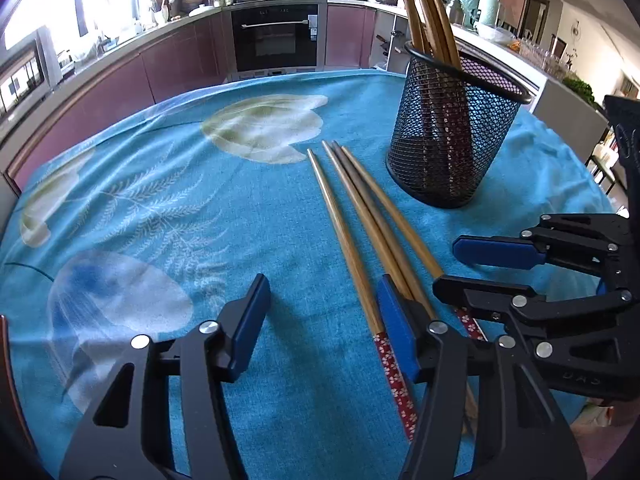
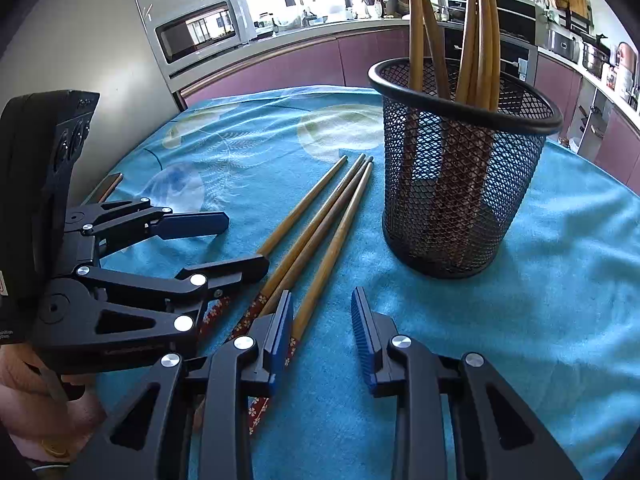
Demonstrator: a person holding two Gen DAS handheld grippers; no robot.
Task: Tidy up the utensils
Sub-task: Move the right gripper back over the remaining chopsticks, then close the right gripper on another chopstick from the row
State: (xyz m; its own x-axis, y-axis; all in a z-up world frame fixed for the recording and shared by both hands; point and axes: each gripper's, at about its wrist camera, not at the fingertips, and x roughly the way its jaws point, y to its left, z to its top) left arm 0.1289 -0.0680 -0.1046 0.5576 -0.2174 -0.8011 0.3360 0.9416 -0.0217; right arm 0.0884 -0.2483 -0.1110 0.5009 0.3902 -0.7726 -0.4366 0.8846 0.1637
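The blue-padded fingers (image 1: 400, 328) of the left gripper (image 1: 324, 320) stand apart with nothing gripped; only bare cloth lies between them, and the four loose wooden chopsticks with red flowered handles (image 1: 360, 216) lie just outside its right-hand finger, which rests against or over their handle ends. The right gripper (image 2: 322, 328) is likewise spread and holds nothing: its left-hand finger (image 2: 282, 328) sits on or against the handle of the nearest chopstick, and the gap between the two pads shows only the blue floral tablecloth (image 2: 520, 340).

The four chopsticks lie side by side on the cloth between the two grippers, tips pointing away towards the kitchen counter. Just beyond and to the right of their tips stands the round black wire-mesh holder (image 2: 460, 184), upright, with several more wooden chopsticks (image 2: 476, 40) standing in it, tips up. A hand (image 2: 36, 404) grasps the left gripper's handle.
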